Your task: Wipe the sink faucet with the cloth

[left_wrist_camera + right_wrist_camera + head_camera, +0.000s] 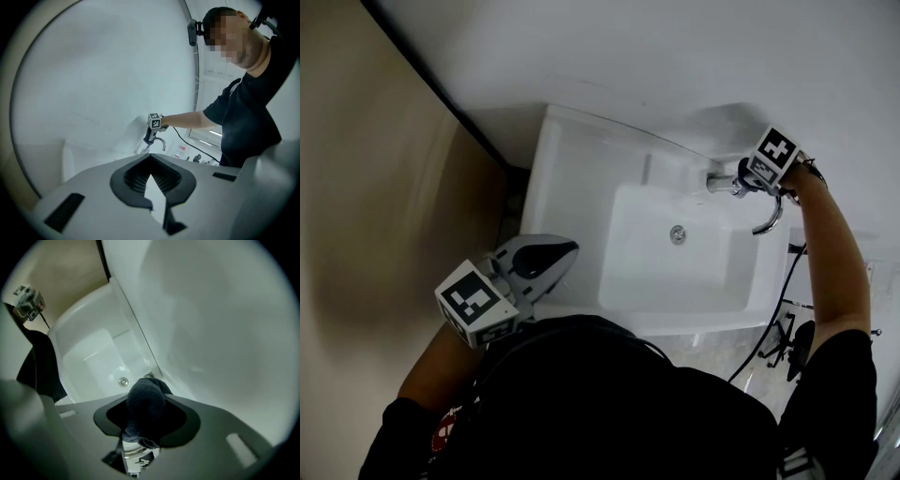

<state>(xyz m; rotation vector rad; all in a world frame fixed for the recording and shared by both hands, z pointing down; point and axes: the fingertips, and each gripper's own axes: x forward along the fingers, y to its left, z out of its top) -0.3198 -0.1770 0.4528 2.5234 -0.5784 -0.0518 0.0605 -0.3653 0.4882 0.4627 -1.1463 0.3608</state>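
The right tool (748,180) is clamped on a bunched dark knitted cloth (145,401), and the wad fills the space between its jaws. It is up at the back right corner of the white rectangular sink (581,178). There the cloth sits against the chrome curved-spout faucet (772,221), apparently near the base rather than out on the arc. A little bright metal shows beneath the cloth in the right gripper view, so part of the fitting is not covered. To my eye the wipe is under way, and doing it well means keeping the squeeze firm so the cloth does not slip out. The cloth should then be drawn along the spout from base to tip and rolled round the underside and the back. Only fabric should meet the chrome, never the hard jaw edges. The round metal drain (678,233) lies well below in the basin and is out of the way. The left tool (562,251) is held near the sink's front left corner with its jaws together and nothing in them. It is best left there, clear of the stroke. A black cable (773,314) hangs beside the sink on the right and could snag on a wide sweep.
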